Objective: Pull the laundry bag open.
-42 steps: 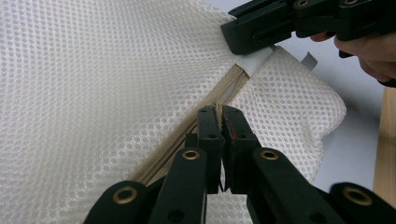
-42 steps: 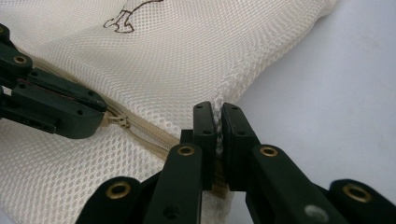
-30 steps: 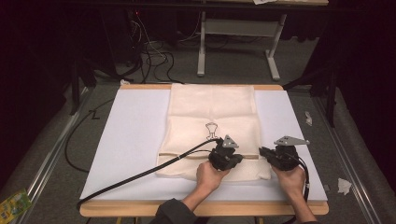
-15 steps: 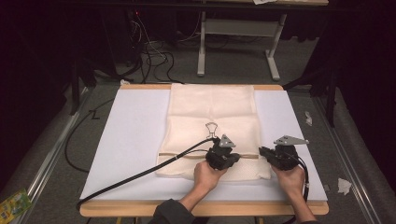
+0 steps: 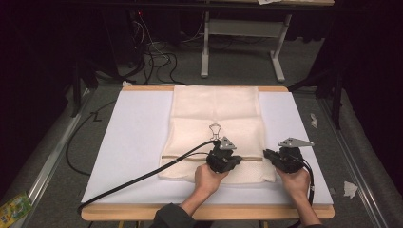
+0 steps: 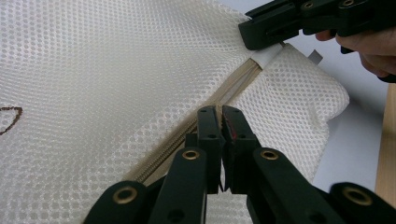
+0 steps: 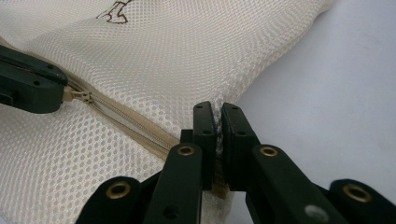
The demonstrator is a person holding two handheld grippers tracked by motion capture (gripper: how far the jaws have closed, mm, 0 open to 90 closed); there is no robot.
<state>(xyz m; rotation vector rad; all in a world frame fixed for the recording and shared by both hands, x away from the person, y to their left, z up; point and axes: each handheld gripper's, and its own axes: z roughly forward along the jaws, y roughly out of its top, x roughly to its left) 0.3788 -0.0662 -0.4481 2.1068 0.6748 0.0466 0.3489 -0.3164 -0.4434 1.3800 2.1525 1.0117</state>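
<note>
Two tongs stayed where we had them a second before, the left tongs point(image 6: 222, 122) clamped on the zipper slider point(image 7: 83, 96), the right tongs point(image 7: 218, 119) pinching the edge of the mesh bag point(image 5: 216, 114) lying flat beneath them, so we judged the zipper point(image 7: 126, 122) pull not yet begun.

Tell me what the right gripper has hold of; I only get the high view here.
Observer: The right gripper is shut on the mesh bag, at its edge where the zipper ends.
Operator: And the left one?
Observer: The left gripper is shut right at the zipper slider.
Operator: Is the zipper closed between them?
Observer: It looks closed along that stretch.
</note>
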